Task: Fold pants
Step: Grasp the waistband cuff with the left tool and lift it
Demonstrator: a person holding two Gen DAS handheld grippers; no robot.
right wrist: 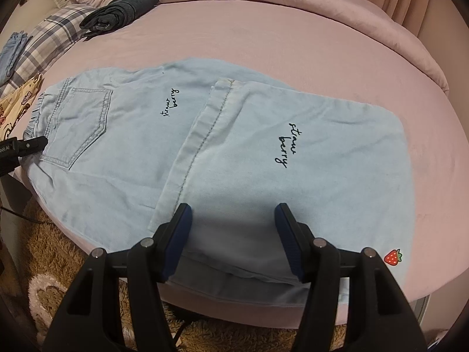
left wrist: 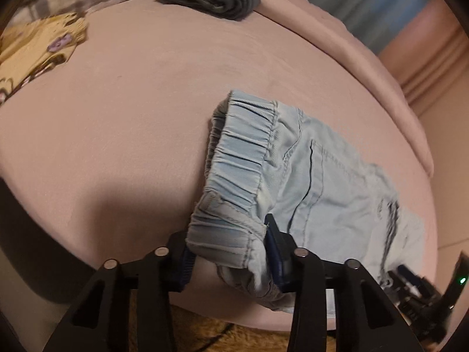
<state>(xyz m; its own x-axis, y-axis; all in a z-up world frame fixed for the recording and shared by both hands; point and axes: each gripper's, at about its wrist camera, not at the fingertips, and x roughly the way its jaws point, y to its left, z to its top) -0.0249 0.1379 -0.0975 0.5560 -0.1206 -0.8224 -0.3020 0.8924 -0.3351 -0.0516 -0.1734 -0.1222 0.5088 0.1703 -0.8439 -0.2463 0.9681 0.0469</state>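
Light blue denim pants (right wrist: 123,135) lie on a pink bed, legs folded back so the hem (right wrist: 205,135) rests over the thigh. "Straw berry" lettering and a strawberry patch (right wrist: 392,256) show. In the left wrist view my left gripper (left wrist: 228,246) has the elastic waistband (left wrist: 243,158) between its open fingers at the near corner. It also shows in the right wrist view (right wrist: 29,146) at the far left. My right gripper (right wrist: 233,226) is open, fingers astride the folded leg near the bed's front edge.
A folded dark grey garment (right wrist: 123,8) lies at the back of the bed (right wrist: 293,44). Plaid cloth (right wrist: 49,35) and a yellow printed cloth (left wrist: 38,47) lie at the left. A brown shaggy rug (right wrist: 58,258) covers the floor below the bed's edge.
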